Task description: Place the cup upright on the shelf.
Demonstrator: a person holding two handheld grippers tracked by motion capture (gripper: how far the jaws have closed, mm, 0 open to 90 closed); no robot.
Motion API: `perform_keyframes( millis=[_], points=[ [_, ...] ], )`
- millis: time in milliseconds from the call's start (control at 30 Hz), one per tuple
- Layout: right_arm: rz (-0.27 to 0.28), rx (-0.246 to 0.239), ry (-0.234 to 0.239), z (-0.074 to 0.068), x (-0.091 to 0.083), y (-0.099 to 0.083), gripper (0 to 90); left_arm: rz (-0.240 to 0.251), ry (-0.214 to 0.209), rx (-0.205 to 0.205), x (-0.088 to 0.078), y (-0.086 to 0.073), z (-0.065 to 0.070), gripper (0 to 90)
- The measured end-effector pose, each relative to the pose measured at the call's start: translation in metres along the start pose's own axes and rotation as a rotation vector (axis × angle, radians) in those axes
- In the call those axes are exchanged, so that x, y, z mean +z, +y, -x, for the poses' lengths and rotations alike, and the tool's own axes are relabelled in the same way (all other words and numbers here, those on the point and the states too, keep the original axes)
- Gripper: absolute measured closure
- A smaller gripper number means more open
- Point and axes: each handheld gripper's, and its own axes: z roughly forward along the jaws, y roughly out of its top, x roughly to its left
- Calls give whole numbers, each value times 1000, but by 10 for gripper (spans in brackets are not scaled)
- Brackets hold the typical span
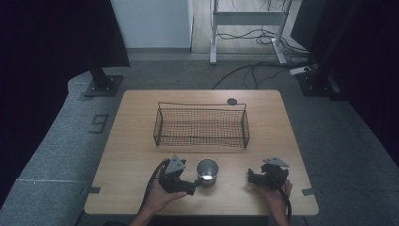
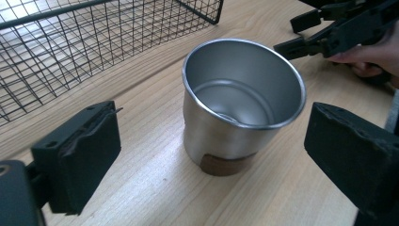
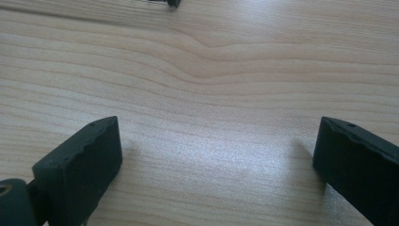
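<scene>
Steel cup [image 1: 207, 172] stood upright on wooden table [image 1: 131, 155], near front edge, btwn the two hands and just in front of wire basket [image 1: 201, 126]. Left gripper [image 1: 196, 184] sat right beside cup w/ jaws wide open; in left gripper view cup [image 2: 240, 103] was between the jaws but clear of both pads, brown band at its base. Right gripper [image 1: 251, 175] rested well to cup's right, jaws open over bare tabletop, nothing between them.
</scene>
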Motion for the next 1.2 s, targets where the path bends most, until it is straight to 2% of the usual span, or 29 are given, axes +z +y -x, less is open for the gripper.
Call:
perform_keyframes(
  millis=[767, 967, 1133, 1200],
  points=[
    [2, 1, -3, 1, 0, 0, 23, -42, -13, 16, 39, 8, 19, 51],
    [3, 5, -5, 1, 0, 0, 28, -60, 0, 15, 54, 7, 20, 57],
    [3, 5, -5, 1, 0, 0, 29, -44, -11, 15, 62, 5, 19, 132],
    [4, 5, -6, 1, 0, 0, 29, -34, -12, 34, 63, 5, 19, 145]
  ],
)
